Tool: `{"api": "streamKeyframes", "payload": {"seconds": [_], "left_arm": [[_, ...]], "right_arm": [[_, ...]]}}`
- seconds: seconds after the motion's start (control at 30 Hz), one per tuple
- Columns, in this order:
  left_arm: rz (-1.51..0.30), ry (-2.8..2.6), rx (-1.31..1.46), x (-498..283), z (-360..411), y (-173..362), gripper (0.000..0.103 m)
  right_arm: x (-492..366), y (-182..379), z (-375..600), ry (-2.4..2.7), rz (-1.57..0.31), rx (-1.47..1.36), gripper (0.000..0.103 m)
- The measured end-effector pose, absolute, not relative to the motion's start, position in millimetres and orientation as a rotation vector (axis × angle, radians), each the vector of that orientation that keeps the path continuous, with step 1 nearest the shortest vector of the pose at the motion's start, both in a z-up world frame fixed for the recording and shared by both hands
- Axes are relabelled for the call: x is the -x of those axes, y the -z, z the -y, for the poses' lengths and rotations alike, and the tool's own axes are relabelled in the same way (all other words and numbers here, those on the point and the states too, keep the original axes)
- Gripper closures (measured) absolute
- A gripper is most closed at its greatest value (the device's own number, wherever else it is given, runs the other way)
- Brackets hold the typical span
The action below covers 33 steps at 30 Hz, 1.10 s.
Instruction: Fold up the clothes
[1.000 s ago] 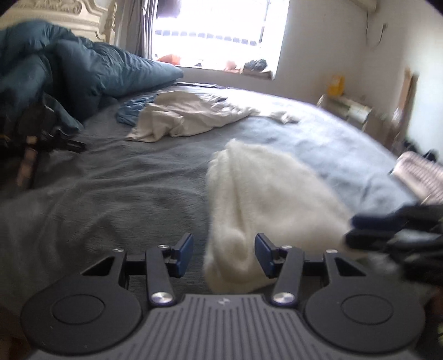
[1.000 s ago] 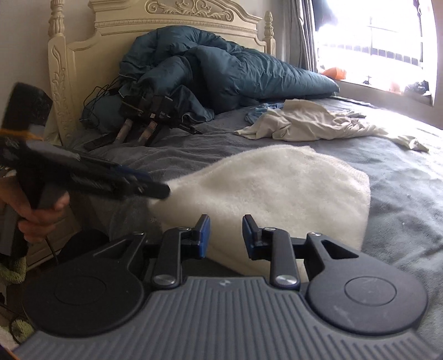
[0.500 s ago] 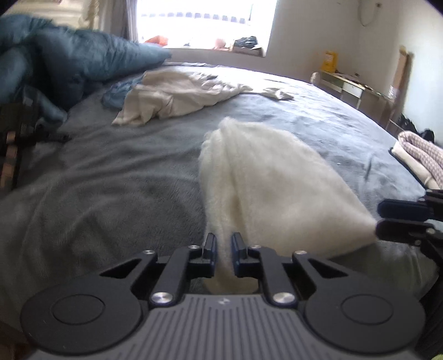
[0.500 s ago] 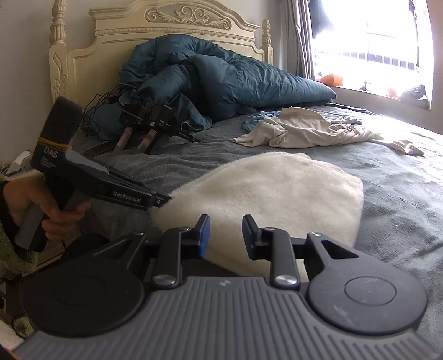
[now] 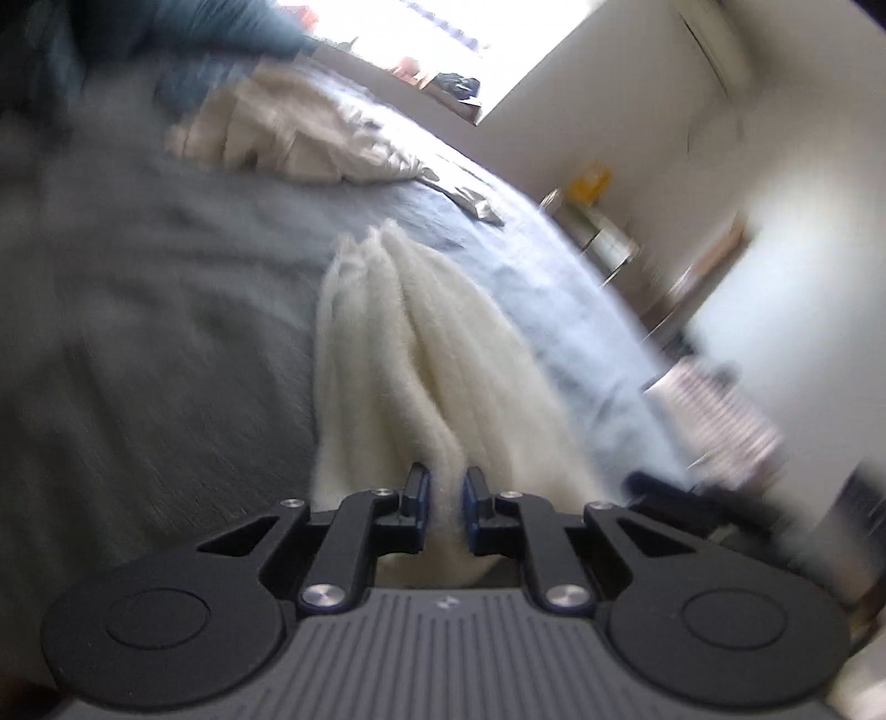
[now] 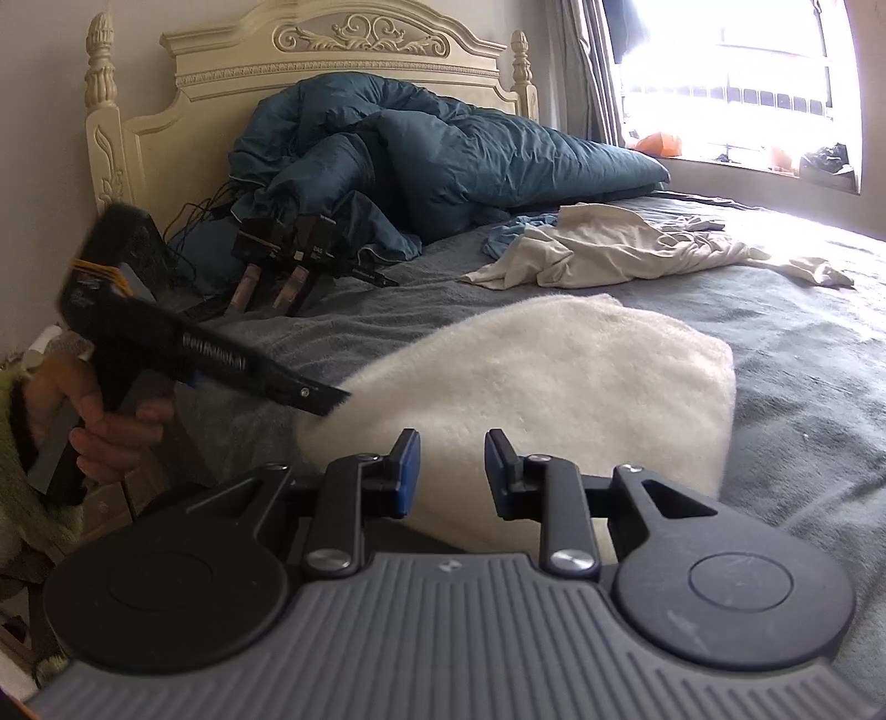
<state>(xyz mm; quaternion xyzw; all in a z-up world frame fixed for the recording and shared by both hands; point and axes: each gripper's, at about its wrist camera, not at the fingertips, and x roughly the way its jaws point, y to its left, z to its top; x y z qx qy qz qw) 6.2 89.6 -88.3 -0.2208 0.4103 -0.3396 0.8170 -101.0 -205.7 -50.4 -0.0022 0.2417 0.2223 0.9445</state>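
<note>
A white fluffy garment (image 6: 554, 376) lies on the grey bedspread (image 6: 803, 399). In the left wrist view, which is blurred by motion, the garment (image 5: 421, 354) runs away from me in long ridges. My left gripper (image 5: 446, 498) is shut on its near edge, with cloth pinched between the blue pads. In the right wrist view, a hand holds my left gripper (image 6: 338, 400), whose tip bites the garment's left corner. My right gripper (image 6: 451, 471) is open just in front of the garment's near edge. Whether it touches the cloth I cannot tell.
A teal duvet (image 6: 443, 160) is heaped against the cream headboard (image 6: 354, 50). A crumpled cream shirt (image 6: 620, 249) and a blue cloth (image 6: 515, 230) lie further up the bed. Black devices with cables (image 6: 288, 249) rest near the headboard. A striped folded item (image 5: 720, 415) sits at the right.
My left gripper went from open to shut on the white garment's edge, then tilted and pulled the cloth into ridges. The right gripper stayed open and nearly still.
</note>
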Motion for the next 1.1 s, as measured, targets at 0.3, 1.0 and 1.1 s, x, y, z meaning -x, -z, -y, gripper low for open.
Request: {"api": "streamKeyframes", "payload": {"seconds": [0.3, 1.0, 1.1], "left_arm": [[-0.775, 0.629, 0.373, 20.5, -114.0, 68.0, 0.066], [-0.664, 0.324, -0.034, 13.0, -37.7, 15.2, 0.061], [-0.630, 0.331, -0.115, 11.0, -10.3, 8.2, 0.060]], "right_arm": [[87.9, 43.9, 199.0, -0.488, -0.500, -0.033, 0.078], [61.5, 62.7, 210.7, -0.412, -0.539, -0.151, 0.080], [57.0, 77.6, 219.5, -0.328, -0.586, -0.104, 0.079]]}}
